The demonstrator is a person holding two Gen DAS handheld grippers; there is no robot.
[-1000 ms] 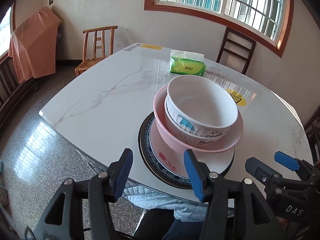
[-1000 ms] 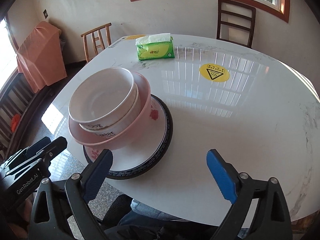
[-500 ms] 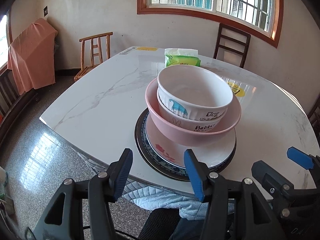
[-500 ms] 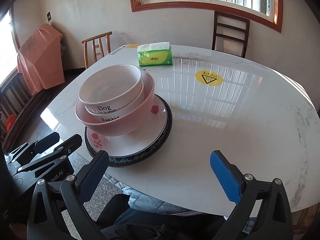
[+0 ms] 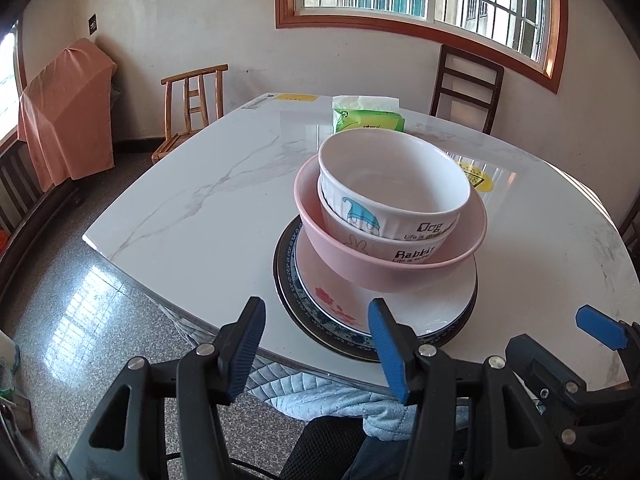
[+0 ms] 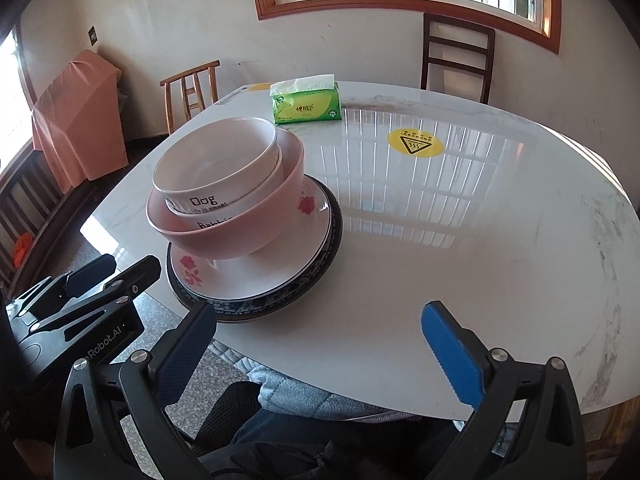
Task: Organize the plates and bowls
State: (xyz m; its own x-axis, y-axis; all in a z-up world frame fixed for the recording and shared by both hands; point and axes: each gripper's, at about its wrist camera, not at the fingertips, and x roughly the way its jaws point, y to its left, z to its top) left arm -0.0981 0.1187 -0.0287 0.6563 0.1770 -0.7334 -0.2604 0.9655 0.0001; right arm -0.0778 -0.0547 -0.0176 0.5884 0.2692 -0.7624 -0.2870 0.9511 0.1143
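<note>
Bowls and plates sit in one stack near the front-left edge of the white marble surface [image 6: 460, 248]. Top: white ribbed bowl [image 5: 394, 184] w/ black print "Dog" and smaller line "Life is sweet" (readable in right wrist view), plus a blue drawing on its side. It nests in a 2nd white bowl [image 5: 384, 246] marked "Rabbit" w/ a rabbit outline; small line under it too blurred to read. Both sit inside a pink bowl [image 5: 392, 272]. Under that, a white plate [image 6: 256, 276] w/ red rose prints, resting on a dark-rimmed plate [image 6: 320, 272] w/ blue pattern border.

Left tongs [image 5: 320, 348] hang in front of the stack, over the surface's near edge; jaws about half apart, blue pads touching nothing, nothing between them. Right tongs [image 6: 316, 352] are to the right of the stack, jaws just opened out wide, empty, only bare surface seen between the pads. In right wrist view the left tool's body shows "Robot.AI" in white.

Farther back: green tissue pack [image 6: 306, 106], its print too small to read, and a round yellow sticker [image 6: 415, 143] w/ a black hot-warning triangle. Two chairs at the far side; an orange cloth [image 5: 64, 112] drapes something at left wall. Person's padded light-blue garment shows below the surface edge.
</note>
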